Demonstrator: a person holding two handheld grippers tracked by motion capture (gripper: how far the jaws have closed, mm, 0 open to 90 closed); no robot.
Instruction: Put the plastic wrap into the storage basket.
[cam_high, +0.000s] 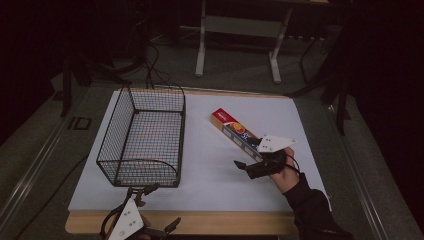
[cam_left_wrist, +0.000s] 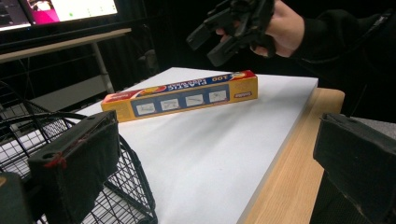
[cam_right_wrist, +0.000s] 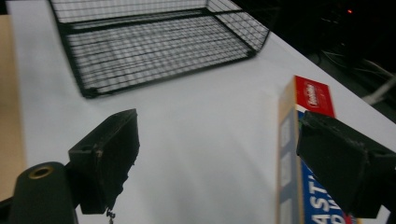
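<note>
Two grippers work over a white board (cam_high: 210, 165) laid on a wooden tabletop (cam_high: 200, 222). Toward the board's left edge stands a black wire basket (cam_high: 142, 137), its far end near the far-left corner and its near end short of the near edge; nothing lies in it. A long yellow, red and blue box (cam_high: 234, 131) lies flat on the right half of the board, slanting from the middle toward the right edge. The right gripper (cam_high: 243, 165), held in a hand (cam_high: 286, 175) with a dark sleeve, hovers at the near end of the box; in the right gripper view its jaws stand wide apart with nothing between them, the right jaw over the box (cam_right_wrist: 299, 154) and the left over bare board. The left gripper (cam_high: 145, 190) sits at the near-left edge of the tabletop, just before the basket's near end; in the left gripper view its jaws gape wide and hold nothing, with the basket rim (cam_left_wrist: 70, 116) behind the left jaw and the box (cam_left_wrist: 182, 95) farther off
</note>
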